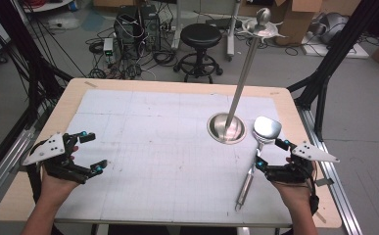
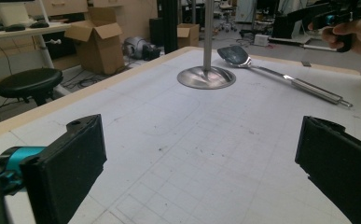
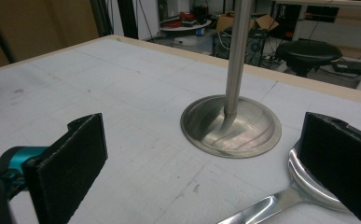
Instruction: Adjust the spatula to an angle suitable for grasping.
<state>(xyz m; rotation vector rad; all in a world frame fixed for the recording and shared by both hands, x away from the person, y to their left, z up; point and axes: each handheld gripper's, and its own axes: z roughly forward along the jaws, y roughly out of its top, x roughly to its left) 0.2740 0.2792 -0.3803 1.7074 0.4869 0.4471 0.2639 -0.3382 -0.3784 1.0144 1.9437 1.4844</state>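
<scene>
One steel spoon (image 1: pixel 255 156) lies flat, bowl pointing away beside the stand base (image 1: pixel 226 128); both tools, left (image 1: pixel 90 152) and right (image 1: pixel 271 153), gape wide, empty.

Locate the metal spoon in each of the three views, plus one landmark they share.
High view: the metal spoon lies right of centre, bowl toward the stand's base, handle running toward the near edge by the right gripper.
Left gripper view: upper right, lying flat.
Right gripper view: bottom right, bowl partly behind the jaw.
Shared landmark: the round base of the steel stand.
</scene>
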